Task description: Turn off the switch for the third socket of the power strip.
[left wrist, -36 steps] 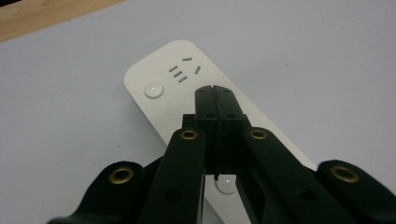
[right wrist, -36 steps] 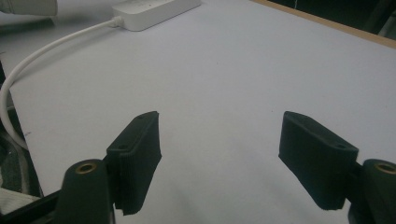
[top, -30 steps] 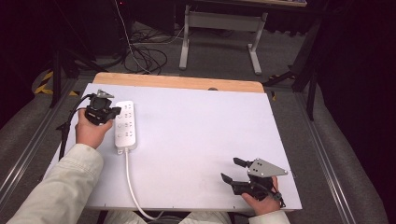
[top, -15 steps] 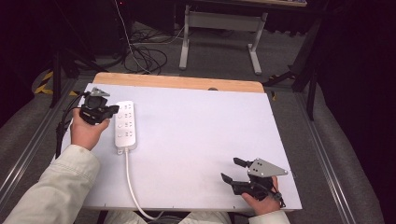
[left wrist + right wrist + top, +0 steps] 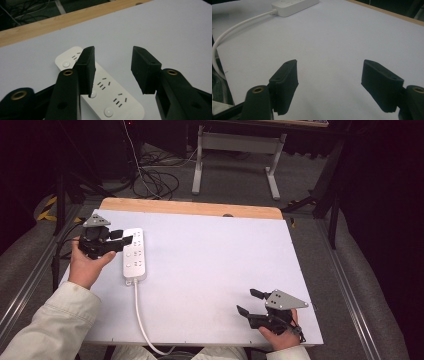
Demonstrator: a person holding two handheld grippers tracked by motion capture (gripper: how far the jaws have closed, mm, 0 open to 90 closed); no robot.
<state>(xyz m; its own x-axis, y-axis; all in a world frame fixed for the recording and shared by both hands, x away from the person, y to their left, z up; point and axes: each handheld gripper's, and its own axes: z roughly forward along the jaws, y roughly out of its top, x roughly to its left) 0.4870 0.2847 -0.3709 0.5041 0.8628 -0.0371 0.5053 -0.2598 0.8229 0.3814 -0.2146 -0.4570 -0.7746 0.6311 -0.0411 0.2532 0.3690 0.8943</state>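
A white power strip (image 5: 135, 254) lies flat on the left part of the white table (image 5: 215, 265), and its white cord (image 5: 140, 315) runs off the near edge. My left gripper (image 5: 122, 237) hovers just left of the strip's far end, pointing right over it. In the left gripper view its jaws (image 5: 113, 50) have just been opening and stand apart, with nothing between them and the power strip (image 5: 100, 85) lying below. My right gripper (image 5: 248, 301) rests near the front right corner, open over bare table (image 5: 329, 63). The power strip (image 5: 294, 6) shows far off in the right gripper view.
A wooden strip (image 5: 200, 209) borders the table's far edge. Beyond it on the floor lie dark cables (image 5: 155, 180) and a metal stand (image 5: 235, 150). Metal rails (image 5: 350, 300) run along both sides of the table.
The left gripper has lifted slightly beside the power strip, and its jaws have gone from shut to apart. The right gripper has stayed still.
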